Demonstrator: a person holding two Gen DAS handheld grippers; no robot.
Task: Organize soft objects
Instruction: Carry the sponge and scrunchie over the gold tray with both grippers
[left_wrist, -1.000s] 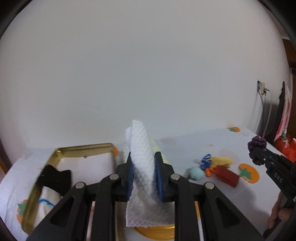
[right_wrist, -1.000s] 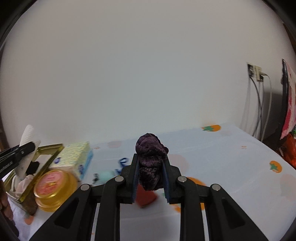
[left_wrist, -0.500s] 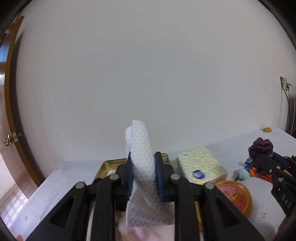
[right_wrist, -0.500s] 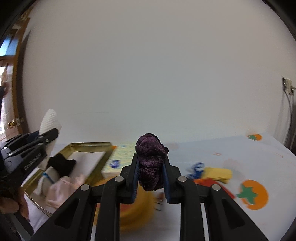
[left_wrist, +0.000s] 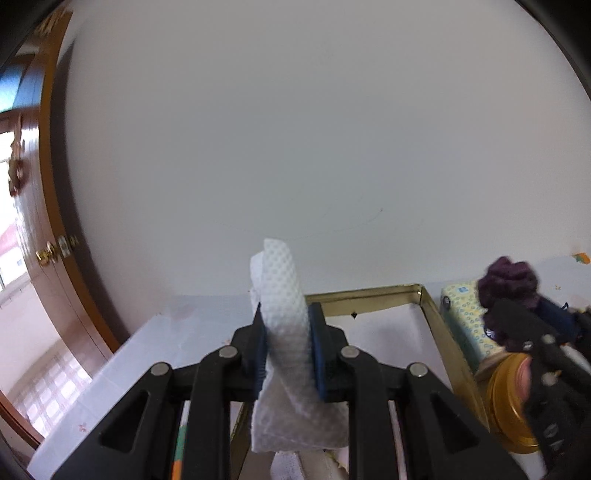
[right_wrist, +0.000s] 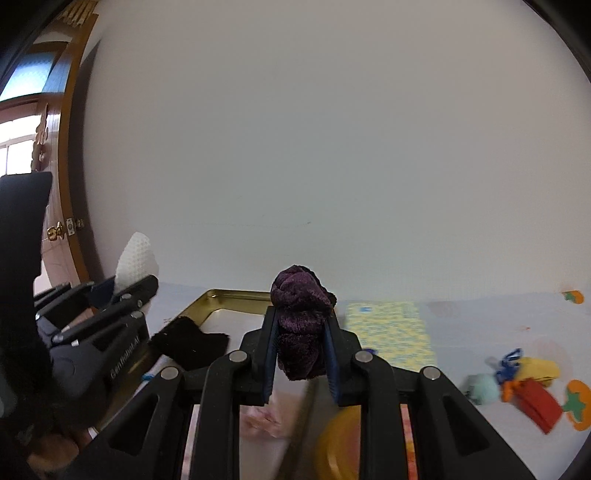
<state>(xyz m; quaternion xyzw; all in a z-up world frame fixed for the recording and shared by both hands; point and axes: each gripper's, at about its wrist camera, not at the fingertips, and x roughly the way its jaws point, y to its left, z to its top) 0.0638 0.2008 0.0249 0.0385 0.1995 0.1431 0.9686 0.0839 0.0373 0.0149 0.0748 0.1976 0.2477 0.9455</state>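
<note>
My left gripper (left_wrist: 285, 325) is shut on a white dimpled cloth (left_wrist: 282, 295) and holds it above the near left part of a gold tray (left_wrist: 384, 293). My right gripper (right_wrist: 300, 332) is shut on a dark purple velvet scrunchie (right_wrist: 300, 317) above the same tray (right_wrist: 229, 297). The tray holds a black cloth (right_wrist: 190, 341) and a pink cloth (right_wrist: 258, 419). The right gripper with the scrunchie (left_wrist: 508, 280) shows at the right of the left wrist view. The left gripper with the white cloth (right_wrist: 135, 258) shows at the left of the right wrist view.
A yellow patterned tissue pack (right_wrist: 388, 332) and a round gold tin (left_wrist: 506, 398) sit right of the tray. A mint plush (right_wrist: 482, 387), a yellow item (right_wrist: 537, 369) and a red block (right_wrist: 537, 404) lie at the far right. A wooden door (left_wrist: 40, 206) stands left.
Both grippers have swung left, each still holding its cloth. The tray has come under them and the toys have slid to the right of the right wrist view.
</note>
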